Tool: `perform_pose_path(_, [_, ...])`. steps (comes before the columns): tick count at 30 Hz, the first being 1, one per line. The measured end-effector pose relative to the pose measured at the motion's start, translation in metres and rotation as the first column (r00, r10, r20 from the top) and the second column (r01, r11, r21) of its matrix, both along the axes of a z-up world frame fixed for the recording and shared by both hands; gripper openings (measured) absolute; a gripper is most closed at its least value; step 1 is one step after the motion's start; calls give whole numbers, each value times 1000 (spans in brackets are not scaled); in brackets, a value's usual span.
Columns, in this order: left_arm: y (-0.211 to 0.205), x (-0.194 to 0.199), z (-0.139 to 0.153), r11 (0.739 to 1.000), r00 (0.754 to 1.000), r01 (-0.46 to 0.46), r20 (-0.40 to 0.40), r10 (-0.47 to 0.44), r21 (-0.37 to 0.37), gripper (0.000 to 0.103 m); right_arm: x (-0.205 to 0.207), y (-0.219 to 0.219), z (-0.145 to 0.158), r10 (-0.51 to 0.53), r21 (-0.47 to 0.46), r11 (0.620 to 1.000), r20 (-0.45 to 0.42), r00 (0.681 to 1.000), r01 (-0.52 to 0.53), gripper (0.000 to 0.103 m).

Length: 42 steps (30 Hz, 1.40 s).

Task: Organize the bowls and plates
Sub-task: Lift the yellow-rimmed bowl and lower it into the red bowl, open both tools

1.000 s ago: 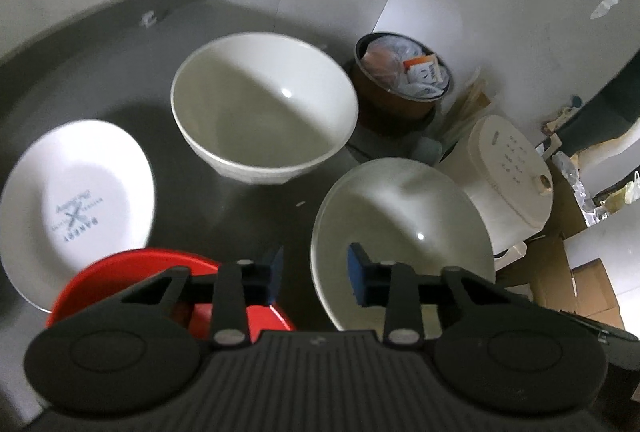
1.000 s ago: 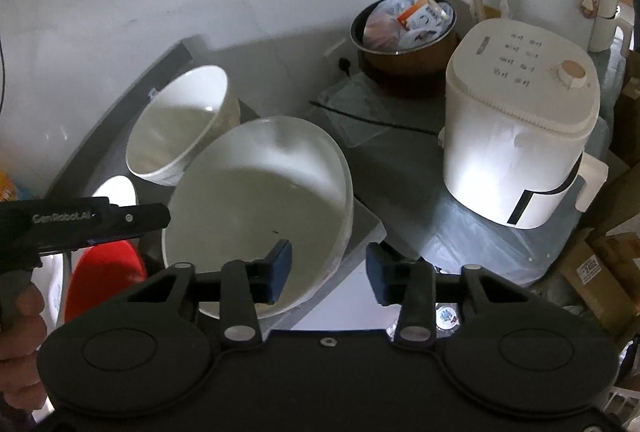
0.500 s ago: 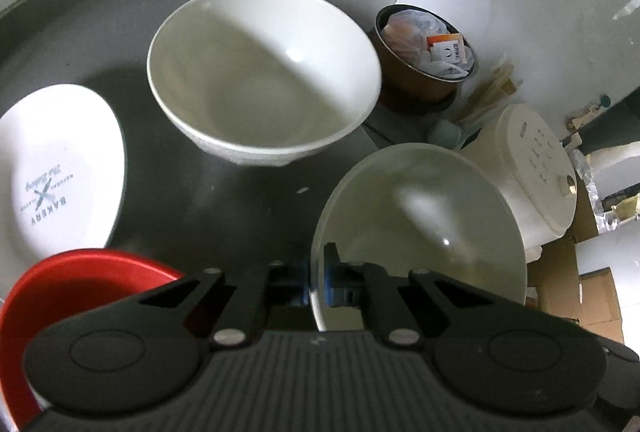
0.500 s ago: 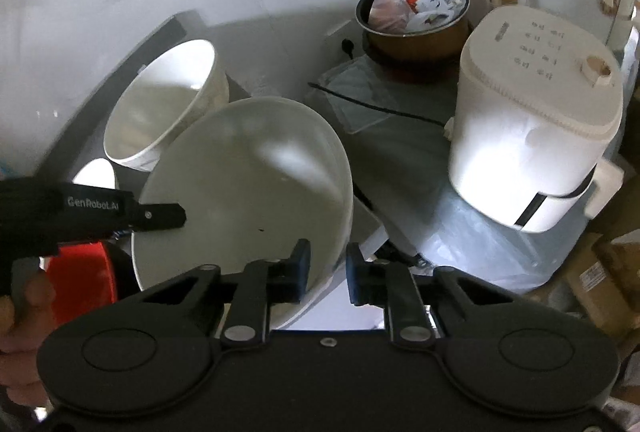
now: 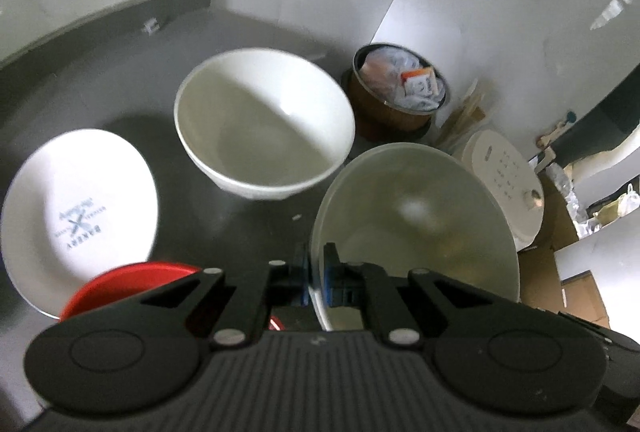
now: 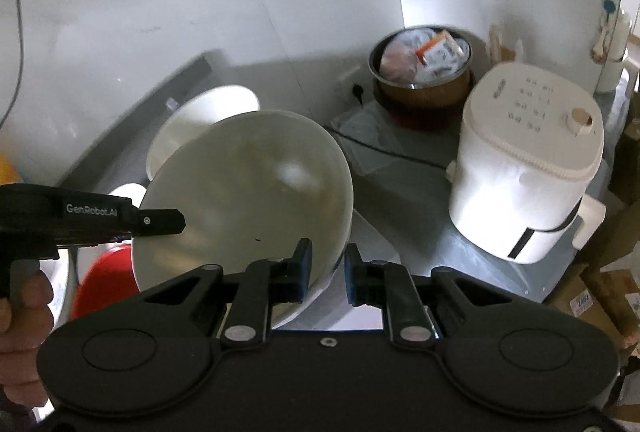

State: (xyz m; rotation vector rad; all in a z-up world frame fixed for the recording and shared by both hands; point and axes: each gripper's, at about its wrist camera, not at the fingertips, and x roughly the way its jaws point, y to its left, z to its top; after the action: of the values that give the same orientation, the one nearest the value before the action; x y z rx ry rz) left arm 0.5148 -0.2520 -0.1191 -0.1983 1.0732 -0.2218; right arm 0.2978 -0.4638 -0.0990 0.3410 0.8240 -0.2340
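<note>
The L gripper [image 5: 316, 274] is clamped on the near-left rim of the pale shallow bowl [image 5: 416, 224]: one blue pad is outside the rim, the other inside, with the thin rim squeezed between them. The bowl is tilted and appears raised above the grey counter [image 5: 100, 71], w/ its hollow side facing the camera.

In the right wrist view the R gripper [image 6: 326, 264] has its fingers a little apart. The bowl's lower right rim sits in the gap between them, near the left finger, but I cannot tell if either pad touches it.

Behind the held bowl stands a deep white bowl [image 5: 264, 123], upright on the counter. To the left lies a white plate [image 5: 78, 216] w/ blue print, and a red plate [image 5: 128, 286] partly overlaps its near edge. A white cooker [image 6: 528, 167] and a brown pot [image 6: 422, 71] w/ packets stand farther right.
</note>
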Motion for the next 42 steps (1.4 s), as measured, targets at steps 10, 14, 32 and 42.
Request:
perform_pose_path(10, [36,-27,32,999,997,-48,55,49,-13,6,-9,34,30,31,-22,999,78,996,-30,17])
perform_pose_path(14, [55,-41,38,997,996,-73,57,74,-15,6,-11,50,36,55,-21,998,92,994,-53,17])
perform_pose_path(32, [117,-85,21,983,983,-182,-4,182,15,6,-8,126,20,191,-45,981,23,981,-190,17])
perform_pose_path(42, [130,-86,-7,981,978,-194,-69,195,24,6,-2,140,-3,201,-31,979,-58,978,-203,18])
